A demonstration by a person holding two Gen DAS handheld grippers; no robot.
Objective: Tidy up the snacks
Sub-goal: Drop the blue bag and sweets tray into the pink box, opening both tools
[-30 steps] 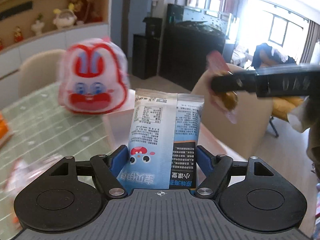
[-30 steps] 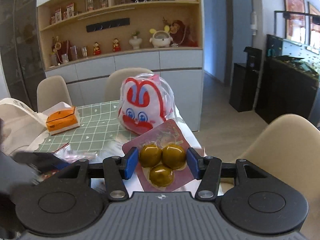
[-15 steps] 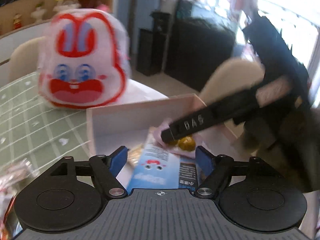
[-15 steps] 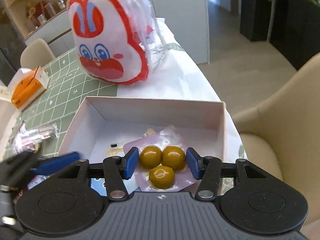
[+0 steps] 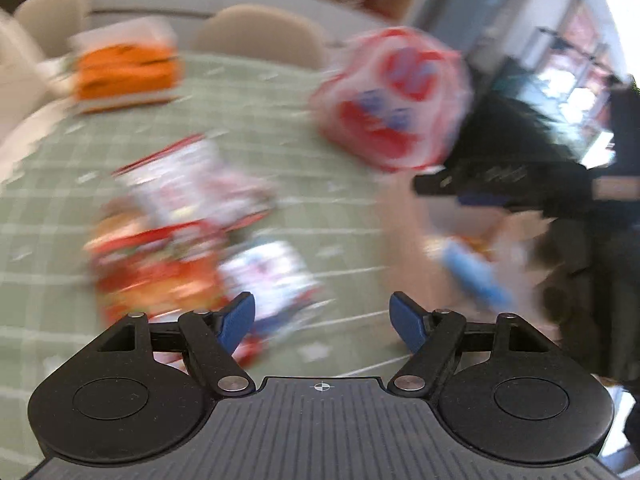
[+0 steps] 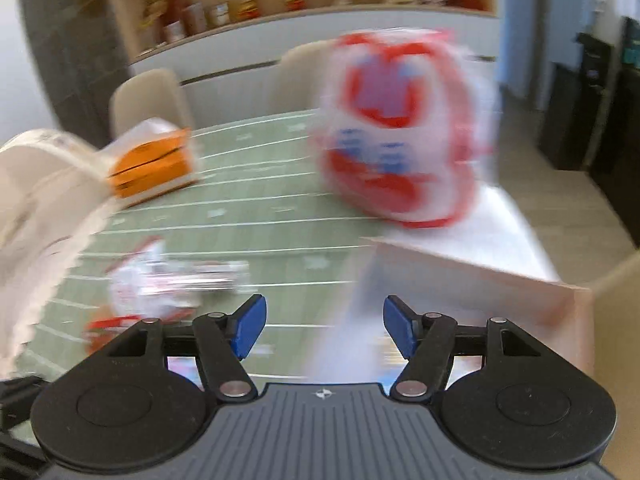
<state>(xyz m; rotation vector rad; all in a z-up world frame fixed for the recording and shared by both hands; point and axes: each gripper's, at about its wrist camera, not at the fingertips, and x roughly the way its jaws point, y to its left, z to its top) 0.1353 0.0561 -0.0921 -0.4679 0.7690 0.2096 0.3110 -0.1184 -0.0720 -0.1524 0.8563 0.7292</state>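
Orange box (image 5: 126, 76) sits near the table's (image 5: 280, 92) far left edge; blurred snack packets (image 5: 180, 240) lie mid-table. The left gripper (image 5: 322, 320) is spread, empty. The right gripper (image 6: 324, 326), jaws just opening, holds nothing beside the pale box (image 6: 460, 276) at the right edge.

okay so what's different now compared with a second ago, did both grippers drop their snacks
Yes. The left gripper let go its blue-and-white snack packet, and the right gripper has just been opening, releasing its pink pouch of three brown balls. Both swung toward the loose packets. The red-and-white rabbit bag stayed put.
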